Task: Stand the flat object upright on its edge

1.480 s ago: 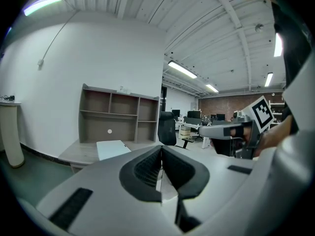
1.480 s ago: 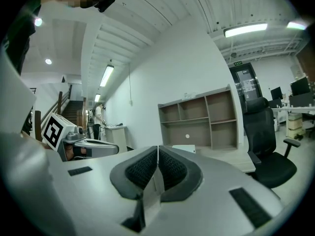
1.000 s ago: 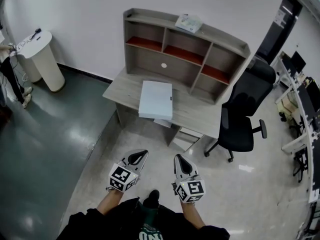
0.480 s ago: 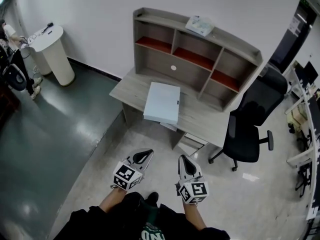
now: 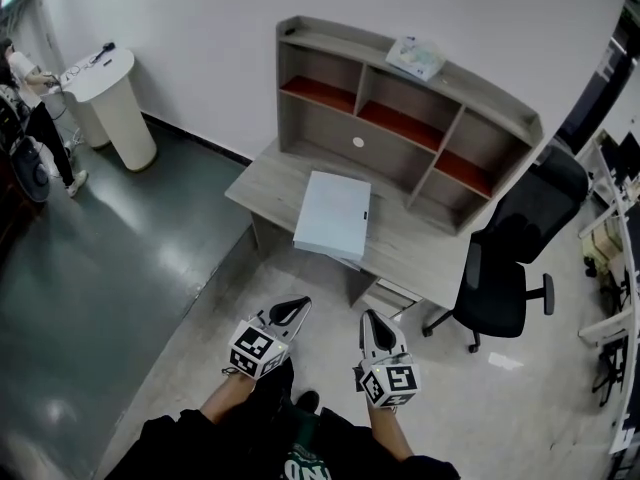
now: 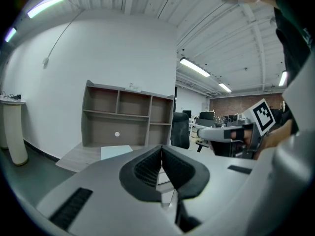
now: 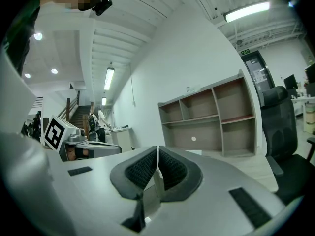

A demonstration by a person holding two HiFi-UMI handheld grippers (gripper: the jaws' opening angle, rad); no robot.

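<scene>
Room: office; grey desk surface [image 5: 268, 173] w/ shelf unit [image 5: 400, 118] against white wall [image 5: 200, 28]; black chair [image 5: 510, 263] beside it.
Thing to stand: flat panel [image 5: 333, 216], pale blue, lying flat on surface; near edge seems to overhang front.
L hand: left gripper [image 5: 291, 310] clenched, nothing betw jaws.
R hand: right gripper [image 5: 371, 322] clenched too, empty.
Change: desk sits nearer & further right in head view than a sec ago; both grippers well apart from panel.
Meaning: approach only; upending not begun.
Unclear: what panel is; small thing [image 5: 417, 56] atop shelf unit; person [image 5: 40, 133] cut off at left.
</scene>
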